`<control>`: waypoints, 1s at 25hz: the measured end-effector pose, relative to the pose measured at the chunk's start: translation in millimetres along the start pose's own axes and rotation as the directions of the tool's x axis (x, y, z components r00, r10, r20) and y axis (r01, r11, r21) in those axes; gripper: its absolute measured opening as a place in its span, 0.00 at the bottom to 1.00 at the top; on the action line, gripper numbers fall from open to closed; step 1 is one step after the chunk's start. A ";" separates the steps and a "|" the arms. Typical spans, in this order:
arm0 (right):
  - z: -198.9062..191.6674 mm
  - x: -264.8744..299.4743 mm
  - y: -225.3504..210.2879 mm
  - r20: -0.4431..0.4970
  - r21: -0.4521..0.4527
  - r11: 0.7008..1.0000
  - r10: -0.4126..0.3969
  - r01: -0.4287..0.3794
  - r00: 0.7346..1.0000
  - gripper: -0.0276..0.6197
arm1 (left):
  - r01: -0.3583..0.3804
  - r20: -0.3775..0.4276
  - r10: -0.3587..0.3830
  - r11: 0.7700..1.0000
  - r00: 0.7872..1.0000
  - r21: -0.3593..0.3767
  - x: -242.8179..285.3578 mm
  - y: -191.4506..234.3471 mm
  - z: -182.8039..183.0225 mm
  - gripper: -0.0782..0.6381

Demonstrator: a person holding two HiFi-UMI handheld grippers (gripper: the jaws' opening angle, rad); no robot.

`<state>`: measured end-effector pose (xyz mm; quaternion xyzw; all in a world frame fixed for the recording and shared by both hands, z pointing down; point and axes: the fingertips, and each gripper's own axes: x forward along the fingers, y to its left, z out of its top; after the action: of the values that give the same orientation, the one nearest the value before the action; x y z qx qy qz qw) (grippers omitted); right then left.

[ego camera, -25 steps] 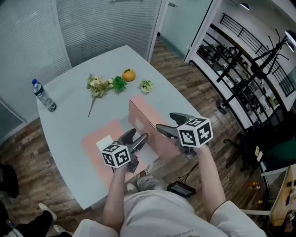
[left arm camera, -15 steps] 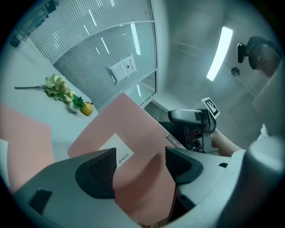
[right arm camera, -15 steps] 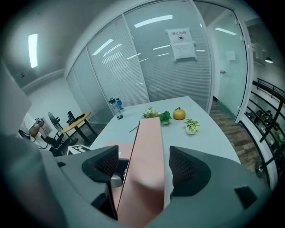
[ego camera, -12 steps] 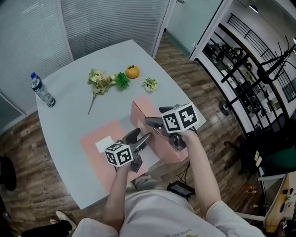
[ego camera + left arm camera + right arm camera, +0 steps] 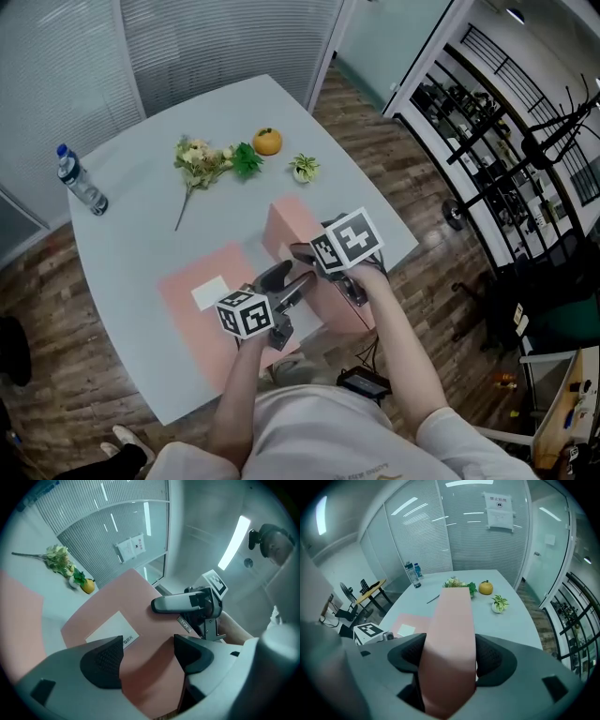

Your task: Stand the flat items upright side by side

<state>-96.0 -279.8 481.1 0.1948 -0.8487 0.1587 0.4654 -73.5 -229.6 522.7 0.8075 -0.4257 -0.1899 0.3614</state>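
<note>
Pinching one pink board upright, left jaws spread

My right gripper (image 5: 309, 246) is clamped on the top edge of the upright pink board (image 5: 289, 225). In the right gripper view both pads press its two faces, and the board runs straight ahead of the jaws on its edge. My left gripper (image 5: 289, 279) sits just beside that board, on its broad side. The left gripper view shows the jaws apart, with nothing gripped. The board's face, with a white label (image 5: 111, 637), fills the view ahead of them. I cannot tell whether the left jaws touch it.

The flat pink board (image 5: 192, 281) lies on the table (image 5: 141, 225) to the left of my left gripper, a white label facing up. Its near edge runs under that gripper.

Well beyond both grippers, across the table, are a flower sprig (image 5: 197, 164), an orange (image 5: 267, 142) and a small green plant (image 5: 304, 169). A water bottle (image 5: 80, 183) stands far off to the left.
</note>
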 end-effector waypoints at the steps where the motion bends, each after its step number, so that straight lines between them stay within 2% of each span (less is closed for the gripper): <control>1: 0.7 0.1 -0.5 0.004 -0.003 1.000 -0.002 0.002 1.000 0.55 | 0.003 0.002 -0.003 1.000 1.000 -0.003 0.5 0.5 0.3 0.57; 6: -0.9 0.4 -1.4 0.007 -0.009 1.000 -0.016 0.016 1.000 0.55 | 0.020 0.010 -0.020 1.000 1.000 -0.024 1.6 0.9 -2.7 0.57; 11: -0.2 0.6 1.5 0.007 -0.020 1.000 -0.018 0.018 1.000 0.55 | 0.112 0.140 -0.111 0.994 0.984 -0.003 -5.6 -18.6 23.7 0.57; 14: 0.2 -0.8 1.0 0.009 -0.024 0.999 -0.027 0.027 1.000 0.55 | 0.088 0.116 -0.091 0.996 0.989 0.027 -1.5 -17.3 23.6 0.57; 25: 1.4 -4.7 0.8 0.037 -0.037 0.998 -0.046 0.047 0.998 0.55 | 0.062 0.078 -0.066 0.997 0.995 0.043 -0.7 -18.4 18.6 0.57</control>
<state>-95.1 -278.8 476.3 0.2085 -0.8551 0.1281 0.4570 -75.2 -229.9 496.6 0.8197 -0.4173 -0.2248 0.3215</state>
